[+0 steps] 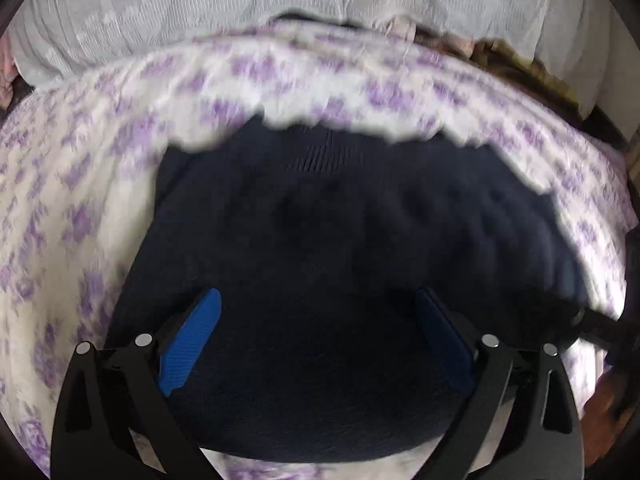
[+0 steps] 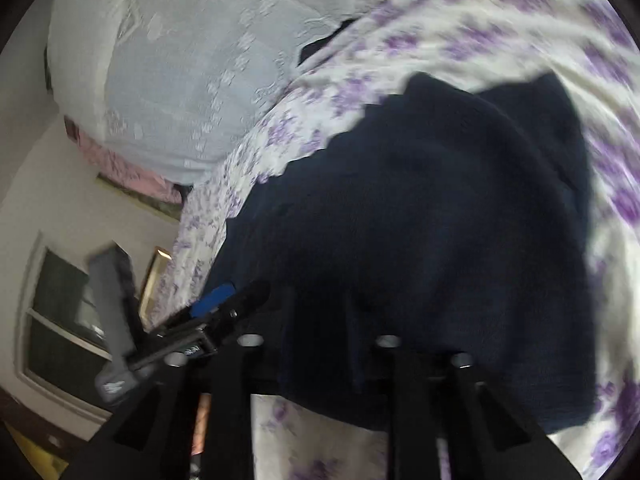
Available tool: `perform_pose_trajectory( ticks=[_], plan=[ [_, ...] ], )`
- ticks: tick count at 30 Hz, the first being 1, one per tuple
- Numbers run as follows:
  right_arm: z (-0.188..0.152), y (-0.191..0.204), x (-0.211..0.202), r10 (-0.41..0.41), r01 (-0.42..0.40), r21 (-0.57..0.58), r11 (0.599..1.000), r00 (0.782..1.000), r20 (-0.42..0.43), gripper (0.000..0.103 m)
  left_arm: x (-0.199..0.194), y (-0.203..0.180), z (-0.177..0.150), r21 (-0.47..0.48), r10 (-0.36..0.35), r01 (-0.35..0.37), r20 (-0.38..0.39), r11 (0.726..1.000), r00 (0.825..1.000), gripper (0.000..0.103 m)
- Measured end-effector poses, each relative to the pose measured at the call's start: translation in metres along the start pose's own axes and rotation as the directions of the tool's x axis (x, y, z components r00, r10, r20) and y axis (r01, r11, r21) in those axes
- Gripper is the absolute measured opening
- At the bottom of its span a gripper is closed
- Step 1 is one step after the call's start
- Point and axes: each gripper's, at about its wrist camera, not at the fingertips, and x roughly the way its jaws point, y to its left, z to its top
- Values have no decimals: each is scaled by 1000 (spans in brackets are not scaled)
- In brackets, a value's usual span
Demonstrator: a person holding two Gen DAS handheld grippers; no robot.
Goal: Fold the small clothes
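A dark navy garment [image 1: 340, 240] lies on a bed with a white sheet printed in purple flowers [image 1: 100, 184]. My left gripper [image 1: 316, 312] hovers low over the garment's near part, its blue-padded fingers [image 1: 192, 340] spread wide and empty. In the right wrist view the navy garment [image 2: 420, 220] fills the middle and drapes over my right gripper [image 2: 320, 320], whose fingertips are hidden in dark folds; cloth seems bunched between them. The left gripper [image 2: 216, 300] shows at the garment's left edge there.
A pale grey-white pillow or quilt [image 1: 240, 4] lies at the bed's far side, also in the right wrist view [image 2: 180, 80]. Pink cloth [image 2: 120, 164] peeks beneath it. A wall with a window [image 2: 60, 320] is at the left.
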Motion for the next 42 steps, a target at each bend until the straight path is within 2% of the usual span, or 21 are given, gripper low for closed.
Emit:
perform_pose_trajectory(
  ticks=[3,5,7,9,10,11,14,16,17,19,22,23,25,27,28,29,31,35,38,40,42],
  plan=[
    [-1,-45,-34,65,-74,153,985,996,62,0,-21,8,-9,-10,13,-12,39,1000,999,88],
    [-4,-62,-57,32,-56,188,981,992,125,0,-35,20,-19,-46,174,-171,70,984,982,89],
    [-9,-77,-76,53,-91,233,968,985,163,0,-43,37,-27,-101,245,-239,62,966,967,92],
    [-12,-81,-91,-15,-38,258,965,980,199,6,-50,63,-33,-191,309,-296,39,936,950,93],
    [-13,-78,-98,-88,29,258,966,971,221,15,-54,69,-33,-217,308,-292,41,931,951,92],
    [-16,-69,-109,-149,86,238,967,954,261,15,-61,73,-34,-245,295,-273,56,930,954,92],
    [-17,-27,-113,-45,27,71,997,959,280,22,-81,62,-31,-230,234,-195,154,953,960,92],
    [-20,2,-102,9,-3,-23,1000,967,256,41,-85,37,-28,-158,179,-148,202,976,963,93],
    [-25,21,-85,40,-22,-90,996,978,206,43,-82,25,-25,-118,156,-133,209,984,965,95],
    [-31,43,-48,48,-31,-157,987,993,106,43,-67,0,-20,-48,161,-155,198,987,967,98],
    [-39,40,-10,-26,28,-181,983,1000,13,42,-20,-9,-14,17,282,-285,90,958,955,99],
    [-38,30,-5,-46,45,-165,985,999,-5,37,-6,-4,-15,21,298,-299,45,954,954,99],
    [-28,-1,-8,4,-5,-45,999,1000,-26,11,-8,8,-11,-20,242,-242,37,970,970,99],
    [-16,-23,-22,35,-35,64,997,999,10,10,-18,12,-9,-41,274,-272,58,961,960,99],
    [-10,-24,-29,30,-32,76,997,999,34,12,-26,11,-6,-58,309,-304,82,951,948,98],
    [-4,-19,-31,9,-13,61,998,998,57,14,-34,10,-2,-66,290,-284,104,956,951,98],
    [11,4,-34,-81,85,-26,996,988,128,45,-47,14,12,-100,185,-173,133,980,974,98],
    [44,35,-11,-128,138,-52,989,978,167,45,-34,9,39,-119,169,-154,131,981,977,98],
    [52,36,16,-195,201,-26,979,969,149,51,5,11,41,-111,199,-192,52,975,979,98],
    [48,15,32,-245,248,-6,969,959,144,36,25,12,38,-70,251,-248,42,966,967,99],
    [45,17,35,-292,309,-80,948,941,171,30,21,10,40,-68,253,-249,50,966,966,99]
  ],
)
